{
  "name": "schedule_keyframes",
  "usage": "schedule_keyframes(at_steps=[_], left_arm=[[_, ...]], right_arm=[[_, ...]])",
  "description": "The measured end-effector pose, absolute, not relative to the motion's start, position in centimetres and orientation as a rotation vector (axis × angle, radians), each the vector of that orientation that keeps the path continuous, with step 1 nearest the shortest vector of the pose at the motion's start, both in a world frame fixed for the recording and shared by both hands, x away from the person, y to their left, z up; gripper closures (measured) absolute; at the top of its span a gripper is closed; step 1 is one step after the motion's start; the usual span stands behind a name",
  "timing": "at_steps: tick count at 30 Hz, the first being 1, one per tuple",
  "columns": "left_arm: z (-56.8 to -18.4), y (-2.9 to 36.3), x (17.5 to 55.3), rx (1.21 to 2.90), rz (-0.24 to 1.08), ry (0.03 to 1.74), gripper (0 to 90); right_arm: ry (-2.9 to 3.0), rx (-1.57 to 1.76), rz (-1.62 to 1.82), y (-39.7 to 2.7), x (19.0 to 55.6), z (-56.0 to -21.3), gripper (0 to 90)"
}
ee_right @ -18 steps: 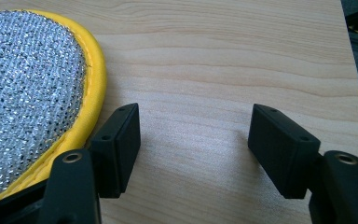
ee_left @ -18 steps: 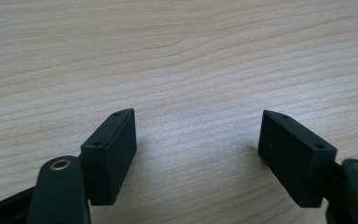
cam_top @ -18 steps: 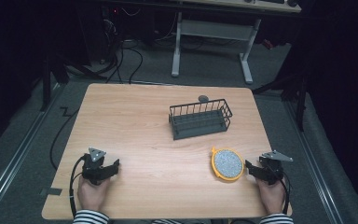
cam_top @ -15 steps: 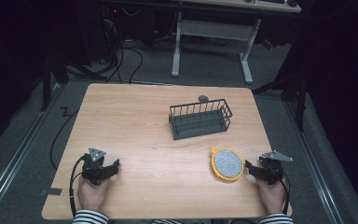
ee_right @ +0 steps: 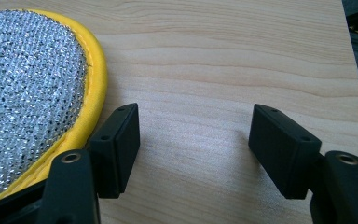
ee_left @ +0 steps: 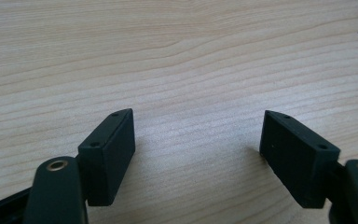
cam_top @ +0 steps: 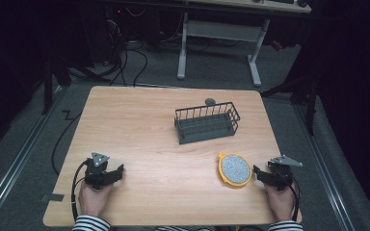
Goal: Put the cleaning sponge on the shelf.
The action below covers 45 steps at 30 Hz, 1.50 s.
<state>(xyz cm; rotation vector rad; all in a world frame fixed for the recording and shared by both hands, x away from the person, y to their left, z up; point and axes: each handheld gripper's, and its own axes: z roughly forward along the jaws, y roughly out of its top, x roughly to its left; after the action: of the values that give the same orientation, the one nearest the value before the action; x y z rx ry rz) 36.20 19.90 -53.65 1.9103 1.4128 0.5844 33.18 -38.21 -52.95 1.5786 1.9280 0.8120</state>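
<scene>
A round silver scrubbing pad with a yellow rim (cam_top: pixel 234 169) lies flat near the table's front right. Just to its right rests my right gripper (cam_top: pixel 256 172), open, pointing at the pad. In the right gripper view the pad (ee_right: pixel 25 98) lies beside the left jaw, outside the gap of the gripper (ee_right: pixel 193 140), which holds only bare wood. A black wire basket (cam_top: pixel 206 122) stands at the centre back, looking empty. My left gripper (cam_top: pixel 119 171) rests open at the front left, and in the left gripper view the gripper (ee_left: pixel 198 144) has only wood between its jaws.
The wooden table (cam_top: pixel 139 130) is bare between the grippers and the basket. A small grey round thing (cam_top: pixel 210 101) lies behind the basket near the far edge. Cables (cam_top: pixel 72 192) trail from the left gripper over the front left edge. A desk frame (cam_top: pixel 219 33) stands beyond.
</scene>
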Motion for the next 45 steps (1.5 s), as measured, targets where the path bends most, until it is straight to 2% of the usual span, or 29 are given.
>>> schedule_keyframes(at_steps=[11, 45], left_arm=[[-53.4, 19.6, 36.3, 1.914, 0.565, 1.405, 31.1], [-48.3, 16.2, 37.8, 1.882, 0.44, 1.293, 33.3]], right_arm=[[1.933, 1.571, 0.813, -38.2, 33.2, -53.0, 33.9], [1.939, 1.57, 0.815, -38.2, 33.1, -52.9, 33.5]])
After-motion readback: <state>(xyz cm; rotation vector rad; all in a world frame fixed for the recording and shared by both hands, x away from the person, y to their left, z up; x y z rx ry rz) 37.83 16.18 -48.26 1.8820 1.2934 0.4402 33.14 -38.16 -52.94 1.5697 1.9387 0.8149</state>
